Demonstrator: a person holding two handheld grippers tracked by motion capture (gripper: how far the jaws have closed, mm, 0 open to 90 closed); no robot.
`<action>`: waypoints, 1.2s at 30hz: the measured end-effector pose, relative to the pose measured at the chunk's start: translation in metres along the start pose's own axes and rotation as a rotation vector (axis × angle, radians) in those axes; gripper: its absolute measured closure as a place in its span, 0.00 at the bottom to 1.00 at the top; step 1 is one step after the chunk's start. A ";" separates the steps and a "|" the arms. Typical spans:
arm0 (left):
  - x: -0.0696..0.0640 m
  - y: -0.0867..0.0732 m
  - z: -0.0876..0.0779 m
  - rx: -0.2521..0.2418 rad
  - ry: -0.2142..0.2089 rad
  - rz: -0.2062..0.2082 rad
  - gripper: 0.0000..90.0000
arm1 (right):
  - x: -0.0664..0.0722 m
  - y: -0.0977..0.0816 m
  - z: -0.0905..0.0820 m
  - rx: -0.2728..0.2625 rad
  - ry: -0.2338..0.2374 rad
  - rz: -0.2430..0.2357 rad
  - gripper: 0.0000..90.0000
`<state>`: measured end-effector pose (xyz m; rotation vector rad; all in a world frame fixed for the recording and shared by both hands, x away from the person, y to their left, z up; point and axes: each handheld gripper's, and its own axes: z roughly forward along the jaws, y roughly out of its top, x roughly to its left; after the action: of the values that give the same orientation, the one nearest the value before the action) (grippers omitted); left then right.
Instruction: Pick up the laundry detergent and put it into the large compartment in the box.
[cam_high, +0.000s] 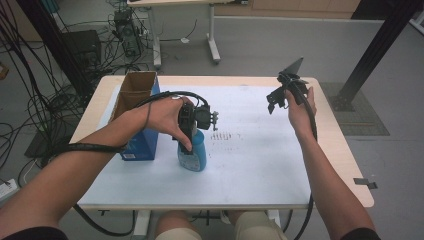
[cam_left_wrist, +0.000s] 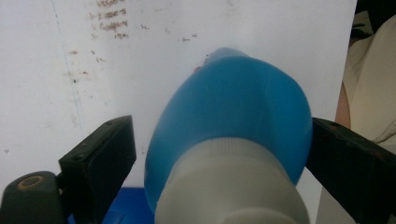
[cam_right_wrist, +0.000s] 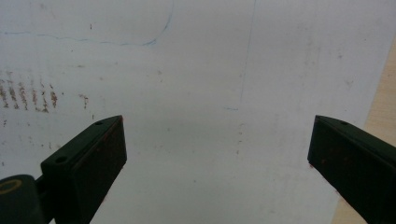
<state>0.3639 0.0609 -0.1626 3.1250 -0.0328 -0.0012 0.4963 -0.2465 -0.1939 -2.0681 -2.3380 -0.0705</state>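
Left gripper (cam_high: 192, 131) comes down over the blue plastic bottle with a white screw cap (cam_high: 194, 154), which stands upright on the white sheet covering the table (cam_high: 260, 165), just beside the blue cardboard box (cam_high: 137, 107). Its jaws straddle the bottle's shoulder: one pad seems to touch, the other stands clear, so no grip yet. Smooth, rounded plastic will likely slip; a hold lower, under the shoulder, or at the ribbed cap looks safer. Right gripper (cam_high: 280, 97) hovers spread, holding nothing, well apart
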 end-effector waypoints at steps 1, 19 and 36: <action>0.000 0.000 0.000 -0.002 0.003 0.004 0.15 | 0.000 0.000 0.000 0.001 0.001 0.000 0.05; 0.001 -0.002 0.005 -0.002 -0.004 0.010 0.27 | 0.003 0.003 0.003 0.008 0.000 -0.004 0.05; 0.005 -0.001 0.006 -0.001 -0.009 0.034 0.36 | 0.004 0.004 0.004 0.003 -0.003 -0.006 0.05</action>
<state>0.3686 0.0621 -0.1685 3.1232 -0.0864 -0.0143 0.4995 -0.2423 -0.1972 -2.0612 -2.3447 -0.0638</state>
